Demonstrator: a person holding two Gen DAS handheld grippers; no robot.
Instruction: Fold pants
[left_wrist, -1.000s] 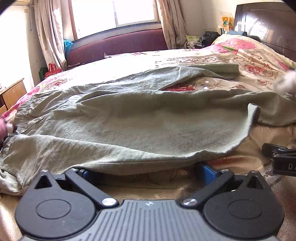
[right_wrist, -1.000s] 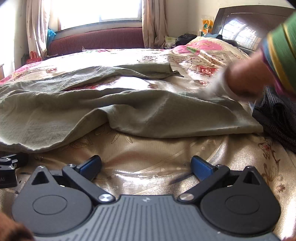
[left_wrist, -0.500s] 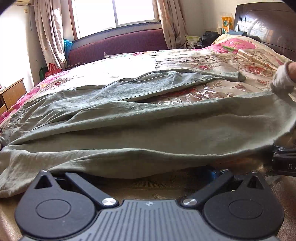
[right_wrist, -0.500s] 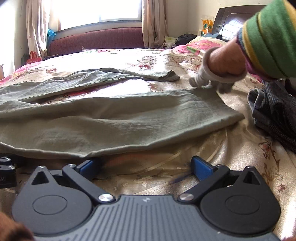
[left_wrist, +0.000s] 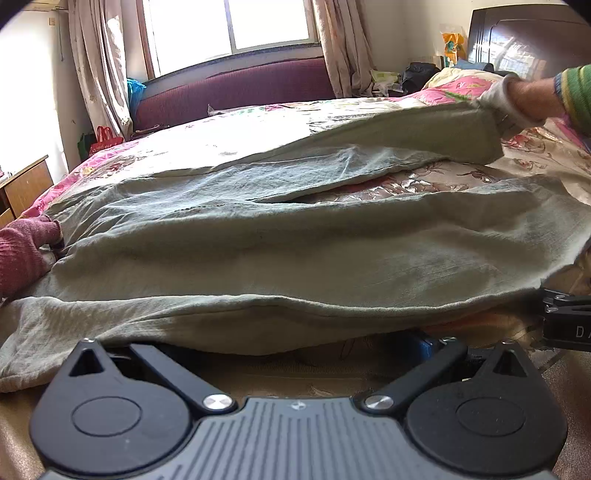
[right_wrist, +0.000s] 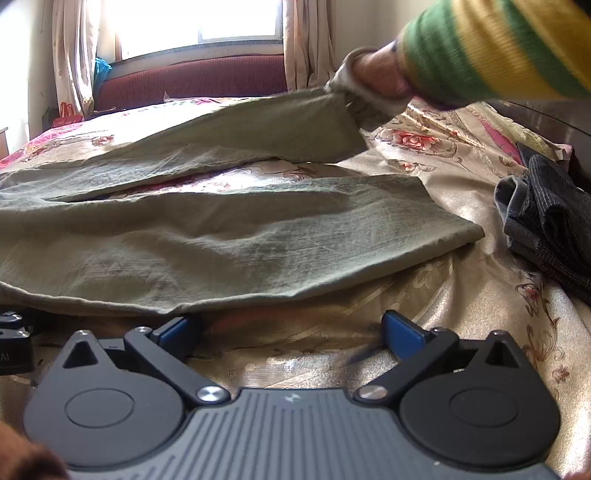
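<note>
Olive-green pants (left_wrist: 295, 251) lie spread across the bed, waist at the left, two legs running right; they also show in the right wrist view (right_wrist: 221, 236). A gloved hand (right_wrist: 354, 77) in a striped sleeve holds the far leg's cuff (left_wrist: 484, 125) lifted above the bed. A pink-gloved hand (left_wrist: 26, 247) rests at the waist. My left gripper (left_wrist: 295, 343) sits open on the bed, its fingers partly under the near leg's edge. My right gripper (right_wrist: 291, 332) sits open and empty on the bedspread in front of the near leg.
The floral bedspread (right_wrist: 461, 295) covers the bed. A dark folded garment (right_wrist: 546, 218) lies at the right. A dark headboard (left_wrist: 524, 40) stands at the far right, a maroon sofa (left_wrist: 236, 88) under the window, a wooden cabinet (left_wrist: 22, 188) at the left.
The gloved hand has moved from the near leg to the far leg and lifted its cuff. The near leg now lies flatter and straighter. Both grippers have stayed in place.
</note>
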